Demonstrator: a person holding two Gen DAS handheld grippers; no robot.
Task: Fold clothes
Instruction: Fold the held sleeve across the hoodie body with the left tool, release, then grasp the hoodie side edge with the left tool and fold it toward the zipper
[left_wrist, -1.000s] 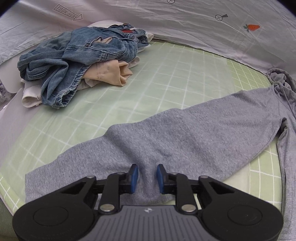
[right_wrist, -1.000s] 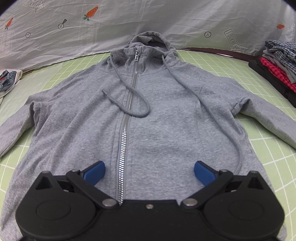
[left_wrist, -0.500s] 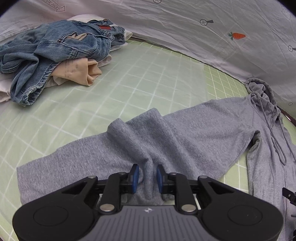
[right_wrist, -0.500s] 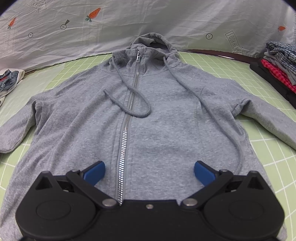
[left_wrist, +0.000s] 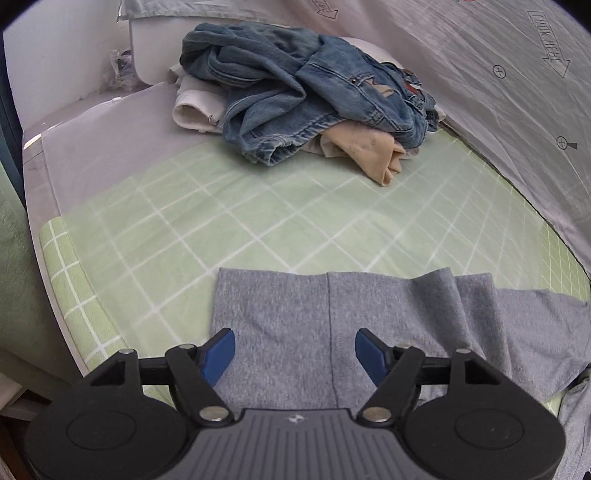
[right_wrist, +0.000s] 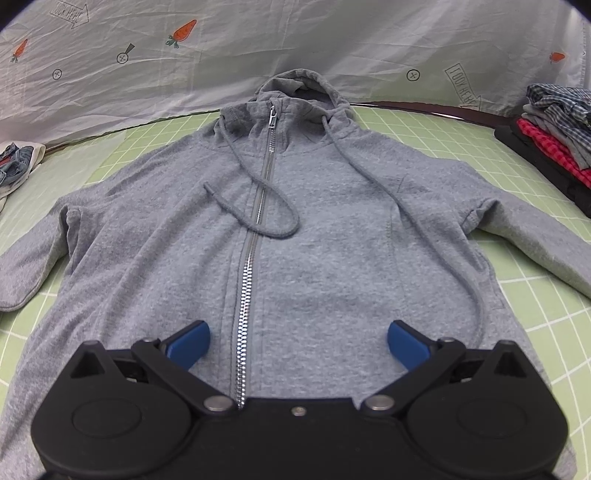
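Open green grid mat (left_wrist: 295, 221) between folded grey sleeve (left_wrist: 332, 314) and denim pile (left_wrist: 306, 88): free lane there. Pile blocks the far end of the mat. Printed sheet (left_wrist: 517, 110) rises along the back edge. In the right wrist view, folded stack (right_wrist: 554, 129) blocks the far right; bare mat shows either side of hoodie (right_wrist: 332, 240).

The grey hoodie (right_wrist: 314, 236) is the landmark: its hem disappears behind the right gripper (right_wrist: 297, 341), its right sleeve (right_wrist: 546, 240) runs off-frame, and the folded stack (right_wrist: 554, 129) beyond is cropped.
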